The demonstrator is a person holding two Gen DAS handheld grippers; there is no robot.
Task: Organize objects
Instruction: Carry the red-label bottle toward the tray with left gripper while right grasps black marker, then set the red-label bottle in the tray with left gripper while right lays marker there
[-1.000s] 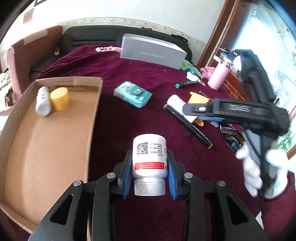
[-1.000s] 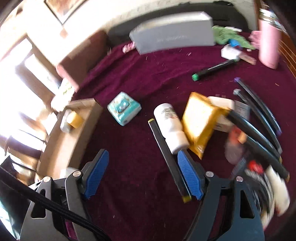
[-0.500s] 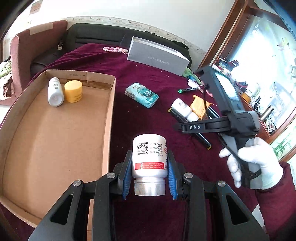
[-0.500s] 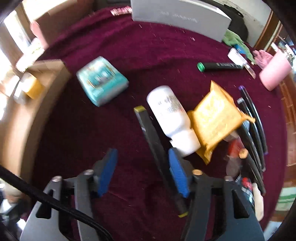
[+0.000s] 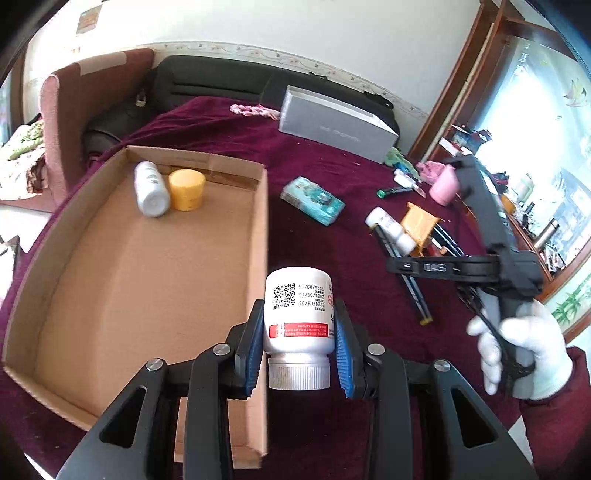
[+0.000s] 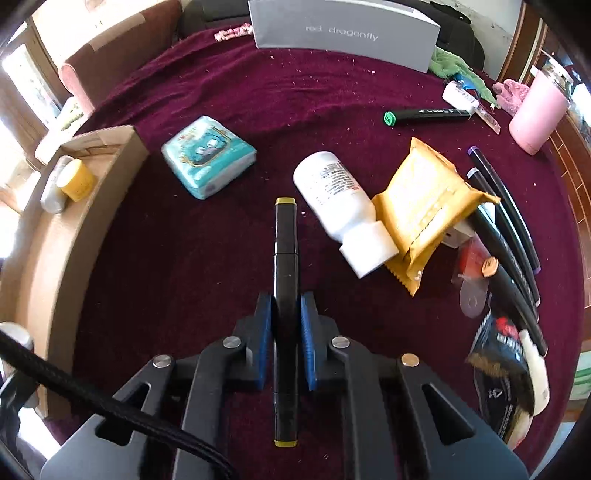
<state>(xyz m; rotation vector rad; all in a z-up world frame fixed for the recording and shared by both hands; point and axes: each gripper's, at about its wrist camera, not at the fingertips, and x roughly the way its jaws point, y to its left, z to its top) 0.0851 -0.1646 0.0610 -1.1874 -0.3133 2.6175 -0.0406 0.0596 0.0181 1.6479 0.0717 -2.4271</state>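
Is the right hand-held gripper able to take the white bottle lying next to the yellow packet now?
Probably not yet: the right hand-held gripper is shut on the black marker, though the white bottle lies uncovered nearby.

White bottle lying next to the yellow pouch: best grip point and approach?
Take the white bottle across its round body, from above, claw fingers straddling its width. It lies on its side on the cloth; the cap end touches the yellow pouch, so stay on the label half, where both flanks look clear.

Maroon-clothed table [image 6: 229, 85], cardboard tray [image 5: 155, 266], tissue pack [image 6: 208, 160], grey box [image 6: 343, 35]
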